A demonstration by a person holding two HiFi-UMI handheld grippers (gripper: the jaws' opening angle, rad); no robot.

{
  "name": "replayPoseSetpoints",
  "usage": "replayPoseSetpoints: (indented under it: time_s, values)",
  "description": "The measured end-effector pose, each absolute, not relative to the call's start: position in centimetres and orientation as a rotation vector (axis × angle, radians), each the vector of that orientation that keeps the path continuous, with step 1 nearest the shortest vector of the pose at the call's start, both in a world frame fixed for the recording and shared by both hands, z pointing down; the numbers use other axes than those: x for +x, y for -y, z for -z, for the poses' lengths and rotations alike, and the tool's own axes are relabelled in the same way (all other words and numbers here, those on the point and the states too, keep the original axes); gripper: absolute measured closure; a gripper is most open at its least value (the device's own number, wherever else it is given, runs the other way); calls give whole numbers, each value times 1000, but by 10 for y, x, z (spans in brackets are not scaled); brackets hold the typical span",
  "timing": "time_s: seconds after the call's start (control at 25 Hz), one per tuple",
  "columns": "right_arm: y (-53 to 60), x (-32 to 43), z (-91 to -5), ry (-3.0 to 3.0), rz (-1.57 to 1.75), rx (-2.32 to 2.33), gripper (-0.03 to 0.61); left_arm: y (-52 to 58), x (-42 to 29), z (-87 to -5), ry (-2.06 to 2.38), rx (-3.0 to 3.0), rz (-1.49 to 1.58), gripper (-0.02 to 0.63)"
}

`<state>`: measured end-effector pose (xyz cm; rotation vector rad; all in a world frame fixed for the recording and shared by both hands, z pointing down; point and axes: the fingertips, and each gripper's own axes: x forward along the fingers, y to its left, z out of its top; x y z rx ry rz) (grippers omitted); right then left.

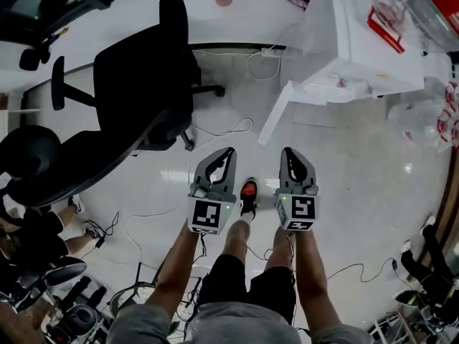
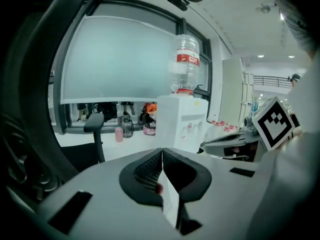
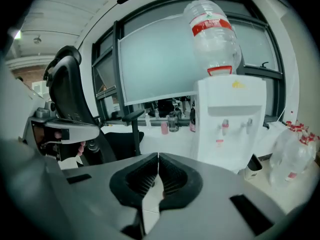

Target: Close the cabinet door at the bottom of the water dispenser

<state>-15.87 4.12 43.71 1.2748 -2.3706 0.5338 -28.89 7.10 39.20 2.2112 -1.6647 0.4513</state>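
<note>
1. Head view first: finds the left gripper (image 1: 226, 156) and right gripper (image 1: 290, 156) nearest, side by side above the floor (image 1: 344, 185), with a shoe (image 1: 249, 192) between them.
2. Reads both claws, from their own views, as pressed together at the tips and clamped on nothing, with only pale floor showing through the slits lower down.
3. Counts nothing of the task as done: no contact with the door (image 1: 280, 117), which lies well apart from both grippers, on their far side.
4. Places that door far and slightly right of the grippers, at the foot of the dispenser (image 1: 358, 41), still swung wide open, with its free edge pointing near and left and its hinged edge against the cabinet.
5. Describes it as a plain white flat panel seen at a slant from above, with no handle to be made out. Judges it light and easy to swing with a plain push.
6. Leaves, by judgement, the whole job: getting closer and lower, setting a closed claw against the face turned away from the cabinet, near the free edge, then pushing right and far until flush.
7. Shows in the gripper views only the dispenser's upper part, white with two taps (image 3: 225, 126) and a bottle (image 3: 212, 31) on top. Hides the lower cabinet behind the gripper bodies.
8. Passes over a black chair (image 1: 136, 77) at far left, well apart from the door.
</note>
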Motion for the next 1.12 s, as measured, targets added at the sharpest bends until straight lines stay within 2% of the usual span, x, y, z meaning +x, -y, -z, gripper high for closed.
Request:
replayPoseSetpoints:
  time_s: [0.44, 0.72, 0.76, 0.84, 0.92, 1.04, 1.12]
  values:
    - [-27, -175, -598, 2301, -613, 1203, 558, -58, -303, -549, 1651, 2094, -487, 589]
    - [-39, -180, -671, 2232, -703, 1181, 557, -69, -299, -611, 1614, 2064, -509, 589]
    - [-42, -182, -678, 2221, -720, 1175, 537, -71, -299, -615, 1609, 2061, -507, 589]
    - [-47, -186, -690, 2198, -760, 1174, 430, -74, -300, -621, 1604, 2054, -509, 589]
    - [-49, -189, -701, 2175, -788, 1183, 360, -77, -301, -627, 1602, 2046, -515, 589]
    - [-50, -193, -717, 2140, -812, 1183, 293, -80, -304, -637, 1600, 2022, -520, 589]
    - [-49, -197, -725, 2125, -826, 1175, 281, -81, -306, -642, 1598, 2015, -520, 589]
